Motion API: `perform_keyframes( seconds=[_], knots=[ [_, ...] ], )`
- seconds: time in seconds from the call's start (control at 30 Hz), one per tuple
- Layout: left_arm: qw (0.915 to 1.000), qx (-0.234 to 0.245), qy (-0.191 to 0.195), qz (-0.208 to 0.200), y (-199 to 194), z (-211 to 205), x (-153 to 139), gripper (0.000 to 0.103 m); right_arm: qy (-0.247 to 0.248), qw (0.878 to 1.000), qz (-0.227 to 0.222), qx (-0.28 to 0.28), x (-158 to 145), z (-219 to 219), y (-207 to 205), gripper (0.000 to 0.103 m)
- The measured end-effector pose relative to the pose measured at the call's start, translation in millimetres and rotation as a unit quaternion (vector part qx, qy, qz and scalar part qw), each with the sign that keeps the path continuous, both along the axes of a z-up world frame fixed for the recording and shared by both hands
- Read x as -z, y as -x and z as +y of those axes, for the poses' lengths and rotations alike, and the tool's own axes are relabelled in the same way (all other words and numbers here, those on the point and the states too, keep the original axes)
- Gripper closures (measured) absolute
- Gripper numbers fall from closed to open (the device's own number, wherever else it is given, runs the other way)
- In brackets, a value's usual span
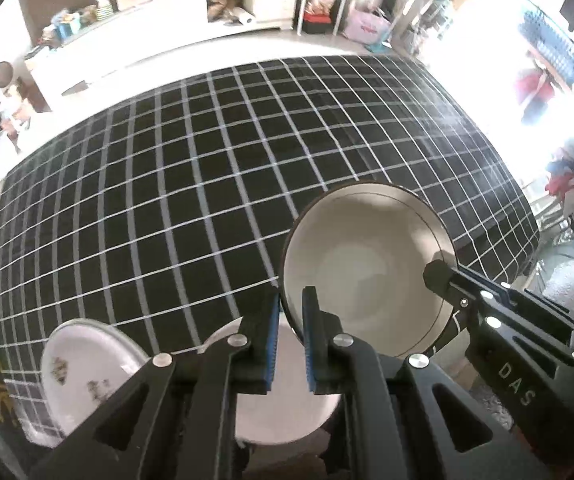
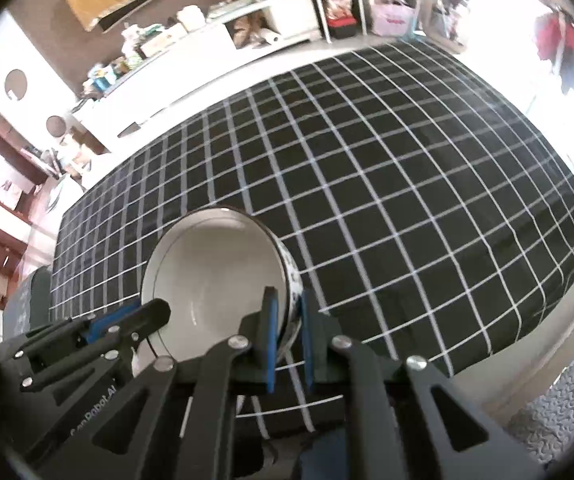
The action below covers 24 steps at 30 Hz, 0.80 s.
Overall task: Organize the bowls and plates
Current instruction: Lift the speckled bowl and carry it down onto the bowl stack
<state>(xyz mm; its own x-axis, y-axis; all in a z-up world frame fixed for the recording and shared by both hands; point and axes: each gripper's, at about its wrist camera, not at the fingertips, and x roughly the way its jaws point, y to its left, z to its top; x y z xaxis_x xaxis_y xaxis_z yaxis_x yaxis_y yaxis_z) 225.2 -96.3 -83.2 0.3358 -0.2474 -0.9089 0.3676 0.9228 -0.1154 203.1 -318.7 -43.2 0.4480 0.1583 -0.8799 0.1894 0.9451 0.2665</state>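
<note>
Left gripper (image 1: 291,340): matte black linkage arms with triangular cut-outs, round silver pivot screws, ribbed blue pads lining both fingers. Right gripper (image 2: 289,340): same black build, blue pads, silver screws. White lettering "DAS" on its body, seen from the left wrist view

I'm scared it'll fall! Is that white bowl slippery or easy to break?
Probably both. The bowl looks glazed and shiny, so likely slippery. It looks ceramic, so it may break if dropped. The left gripper and right gripper pinch opposite rims, which helps.
</note>
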Motion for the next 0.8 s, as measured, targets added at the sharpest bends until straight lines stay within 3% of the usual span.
perform_keyframes(
  seconds=[0.23, 0.8],
  knots=[
    [0.9994, -0.034, 0.0, -0.001, 23.3, 43.9, 2.2, 0.095, 0.007, 0.999, -0.002, -0.038, 3.1, 36.8, 5.2, 0.089],
    [0.9971, -0.065, 0.003, 0.04, 66.9, 75.2, 55.5, 0.094, 0.026, 0.996, 0.038, -0.078, 44.2, 72.4, 25.0, 0.089]
  ],
)
